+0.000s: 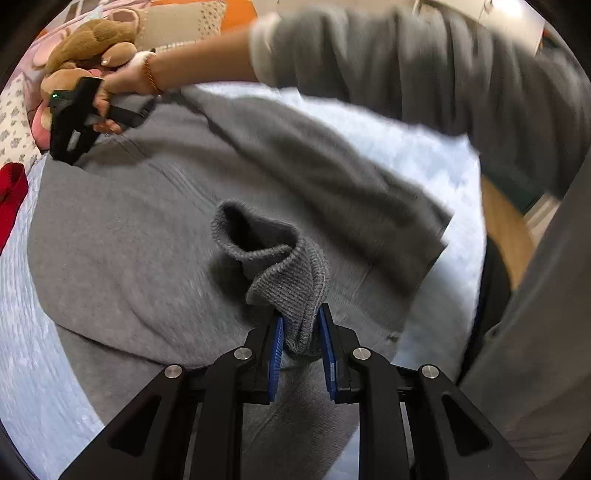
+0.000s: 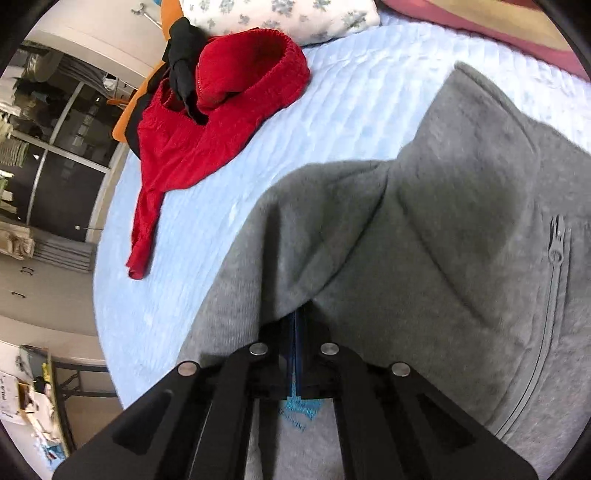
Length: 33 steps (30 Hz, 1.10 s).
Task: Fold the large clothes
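A: What worries you here?

B: The left gripper [image 1: 301, 325] has the ribbed cuff [image 1: 291, 273] of the grey jacket [image 1: 122, 236] bunched between its blue pads [image 1: 277, 341], and the knit sits near the tips. My guess is that a quick sideways pull could drag it out, and the sleeve would drop crooked across the body.

A: And the other side?

B: The right gripper [image 2: 299, 321] is pressed nearly flat together on a fold of the same jacket up near the collar end, towards the pillow edge of the bed [image 2: 332, 107]. The fleece tents up from the pinch, so it probably carries only a thin layer. If both hands pull apart unevenly, the zipper [image 2: 556, 243] front may twist.

A: So both are holding cloth?

B: Yes. The left one stands narrowly apart, wedged by the thick cuff; the right one is all but closed with fabric between the jaws.

A: Where does the jacket lie?

B: Spread over the middle of the pale blue bed cover, one sleeve [image 1: 325, 166] folded diagonally across the chest. The red garment [image 2: 207, 122] lies apart, nearer the bed's corner by the floral pillow [image 2: 277, 14], so snagging looks unlikely.
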Each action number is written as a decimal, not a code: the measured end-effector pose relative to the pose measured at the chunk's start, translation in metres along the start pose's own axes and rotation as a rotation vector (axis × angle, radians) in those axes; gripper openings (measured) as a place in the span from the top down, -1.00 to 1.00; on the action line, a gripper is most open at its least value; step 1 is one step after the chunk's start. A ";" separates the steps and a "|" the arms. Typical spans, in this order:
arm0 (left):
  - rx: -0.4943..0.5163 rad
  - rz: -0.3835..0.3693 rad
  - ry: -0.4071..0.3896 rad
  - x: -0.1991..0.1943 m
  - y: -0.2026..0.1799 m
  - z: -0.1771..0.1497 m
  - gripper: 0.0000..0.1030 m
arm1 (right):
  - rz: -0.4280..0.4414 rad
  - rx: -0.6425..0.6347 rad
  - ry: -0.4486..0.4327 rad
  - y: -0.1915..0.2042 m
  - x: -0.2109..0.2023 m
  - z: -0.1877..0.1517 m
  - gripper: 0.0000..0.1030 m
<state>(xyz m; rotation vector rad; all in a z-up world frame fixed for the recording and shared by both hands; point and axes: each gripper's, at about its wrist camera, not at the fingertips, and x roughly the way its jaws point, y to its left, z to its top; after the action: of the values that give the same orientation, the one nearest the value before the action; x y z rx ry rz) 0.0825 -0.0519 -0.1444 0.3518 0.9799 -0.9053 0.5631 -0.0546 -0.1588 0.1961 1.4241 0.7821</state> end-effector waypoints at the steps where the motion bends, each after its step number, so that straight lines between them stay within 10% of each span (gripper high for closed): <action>1: 0.012 0.011 0.007 0.007 -0.005 -0.004 0.55 | -0.004 0.004 -0.006 0.000 0.001 0.001 0.98; 12: 0.180 0.199 -0.005 0.047 -0.043 -0.027 0.45 | -0.096 -0.018 -0.041 0.012 0.003 -0.004 0.97; 15: 0.210 0.223 -0.016 0.036 -0.056 -0.030 0.12 | -0.153 -0.065 -0.051 0.024 -0.018 -0.024 0.41; 16: 0.214 0.224 -0.021 0.031 -0.058 -0.030 0.02 | -0.171 -0.083 -0.061 0.028 -0.026 -0.032 -0.09; 18: 0.203 0.208 -0.045 0.017 -0.058 -0.031 -0.04 | -0.196 -0.141 -0.083 0.039 -0.048 -0.054 -0.25; 33: -0.137 0.273 -0.199 -0.031 0.072 0.028 -0.29 | -0.050 -0.188 -0.131 0.090 -0.151 -0.358 0.04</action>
<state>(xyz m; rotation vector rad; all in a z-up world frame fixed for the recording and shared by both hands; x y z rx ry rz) 0.1477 -0.0114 -0.1124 0.2657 0.7836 -0.6083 0.2050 -0.1927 -0.0502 0.0656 1.2208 0.8419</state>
